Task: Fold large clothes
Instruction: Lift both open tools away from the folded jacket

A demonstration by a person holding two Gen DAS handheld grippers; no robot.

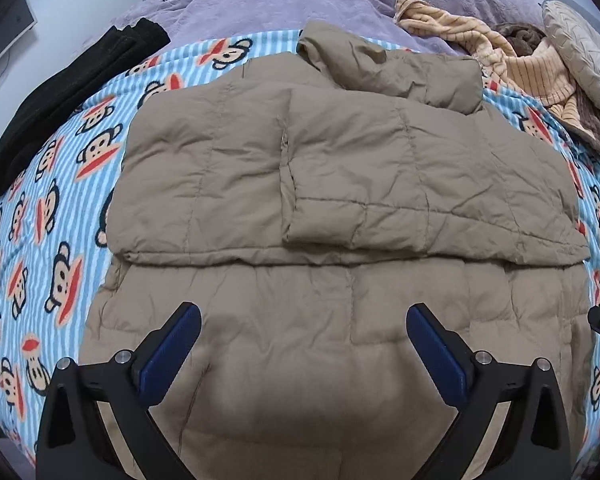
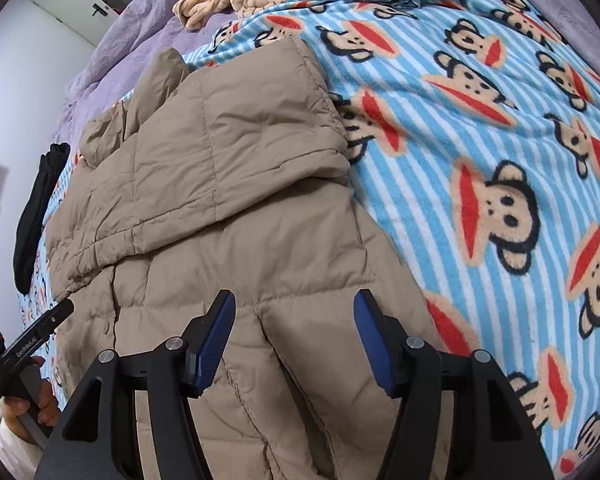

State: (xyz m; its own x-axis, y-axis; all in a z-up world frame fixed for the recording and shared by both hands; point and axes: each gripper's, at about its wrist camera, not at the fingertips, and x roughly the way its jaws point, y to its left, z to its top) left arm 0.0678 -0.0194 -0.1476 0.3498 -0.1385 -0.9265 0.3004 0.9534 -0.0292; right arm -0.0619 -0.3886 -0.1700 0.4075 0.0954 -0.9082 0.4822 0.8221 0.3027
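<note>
Here, surface: you are working over a bed covered by a blue-striped monkey blanket point(image 1: 60, 208), with a purple quilt point(image 1: 284, 4) bunched along its far side.
Room: a white wall point(image 2: 16, 64) and a door handle show past the quilt in the right wrist view; the edge of a monitor sits at the far left.
Jacket: the tan puffer jacket point(image 1: 332, 184) lies flat in the middle of the blanket, its upper part folded down over the lower part and a sleeve laid across the top.
Left claw: your left claw point(image 1: 304, 320) hangs released above the jacket's near panel, fingers wide apart, grasping nothing.
Right claw: your right claw point(image 2: 294, 304) is also released, spread over the jacket's near right part, empty.
Left edge: a black garment point(image 1: 72, 92) lies on the blanket well apart from the jacket.
Far right corner: an orange striped garment point(image 1: 512, 64) and a grey cushion point(image 1: 580, 56) are piled beyond the jacket's collar.
Open room: bare blanket runs wide on the jacket's right side and in a narrower strip on its left.
</note>
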